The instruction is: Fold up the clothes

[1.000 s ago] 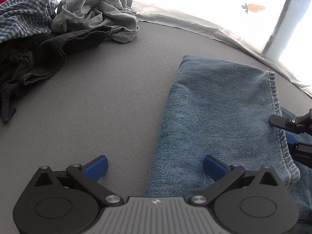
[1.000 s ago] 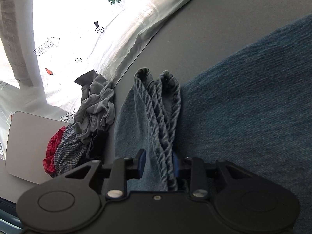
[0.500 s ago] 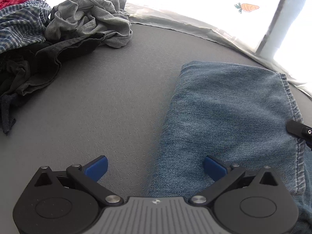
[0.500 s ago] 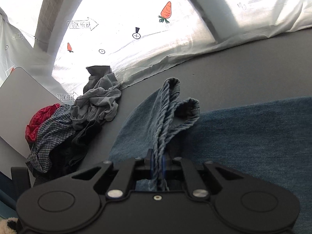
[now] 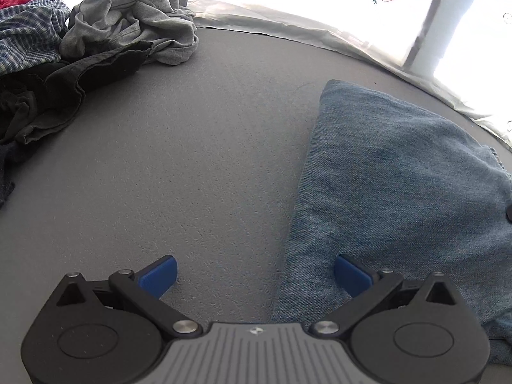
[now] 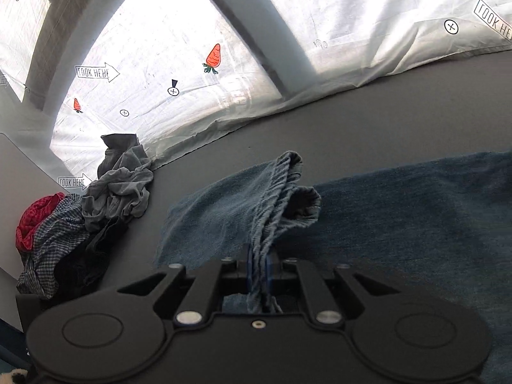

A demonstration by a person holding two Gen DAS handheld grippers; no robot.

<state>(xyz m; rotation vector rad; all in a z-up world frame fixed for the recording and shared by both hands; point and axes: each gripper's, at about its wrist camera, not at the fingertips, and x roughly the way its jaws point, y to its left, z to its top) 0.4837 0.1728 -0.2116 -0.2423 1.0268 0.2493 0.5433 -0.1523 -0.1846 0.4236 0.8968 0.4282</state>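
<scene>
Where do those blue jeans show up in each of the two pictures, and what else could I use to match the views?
Left wrist view: the jeans lie flat on the right side, running from the middle down to the bottom edge.
Right wrist view: the jeans fill the lower right, with their hem bunched up at the centre, clamped in the right gripper.
Shared landmark: the crumpled grey shirt on the laundry pile, upper left in one view, left in the other.

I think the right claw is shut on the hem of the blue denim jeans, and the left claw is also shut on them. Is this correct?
Not quite. The left claw is open, as the left wrist view shows. The right claw is indeed shut on the hem of the blue denim jeans.
</scene>
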